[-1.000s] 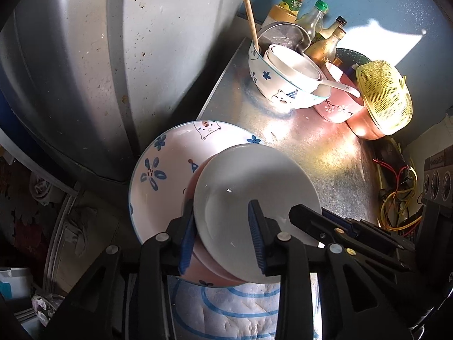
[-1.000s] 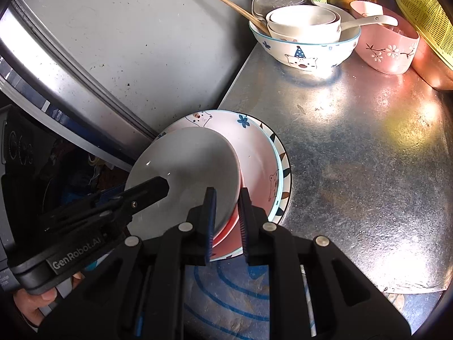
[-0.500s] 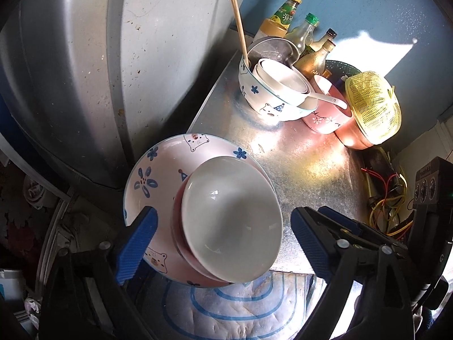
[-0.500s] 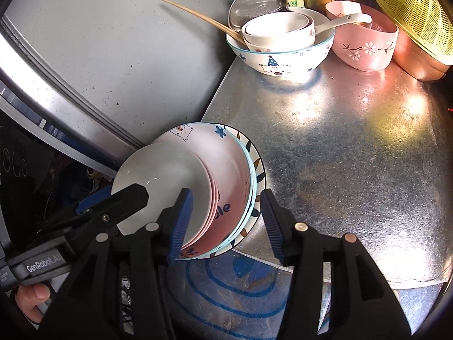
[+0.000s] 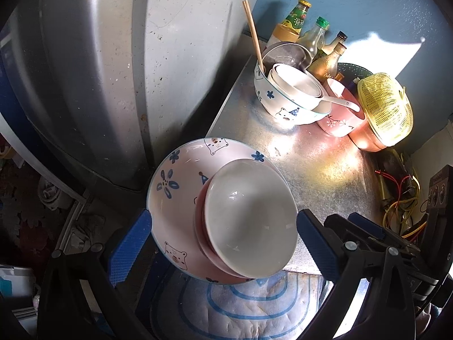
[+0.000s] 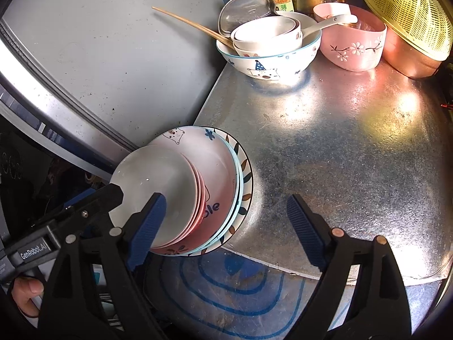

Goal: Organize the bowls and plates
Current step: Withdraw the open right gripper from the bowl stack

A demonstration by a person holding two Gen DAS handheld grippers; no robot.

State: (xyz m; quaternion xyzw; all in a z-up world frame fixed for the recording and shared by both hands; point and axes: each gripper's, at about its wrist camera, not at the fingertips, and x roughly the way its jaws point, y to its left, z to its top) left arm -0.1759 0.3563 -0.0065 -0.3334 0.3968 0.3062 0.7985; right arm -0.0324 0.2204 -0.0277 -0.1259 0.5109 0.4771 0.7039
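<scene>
A stack of plates sits at the near left corner of the metal counter (image 6: 354, 147): a white plate (image 5: 249, 215) on top, pink plates under it, then a large pink bear-print plate (image 5: 181, 175) and a leaf-rimmed plate (image 6: 245, 181) at the bottom. The stack overhangs the counter's edge. My left gripper (image 5: 223, 243) is open, its blue pads either side of the stack, touching nothing. My right gripper (image 6: 226, 226) is open too, just right of and below the stack (image 6: 175, 187). At the back stands a bear-print bowl (image 6: 271, 56) with nested white bowls, a spoon and chopsticks.
A pink flowered bowl (image 6: 356, 45), a copper pot with a yellow strainer (image 6: 410, 14), a metal lid and several bottles (image 5: 311, 39) line the back. A grey appliance wall (image 5: 141, 56) rises at the left. Wires (image 5: 396, 192) lie at right. A blue-ringed mat (image 6: 232, 289) lies below.
Both grippers have let go of the plate stack and opened wide. Both have drawn back a little from it; the stack now rests on the counter corner.
</scene>
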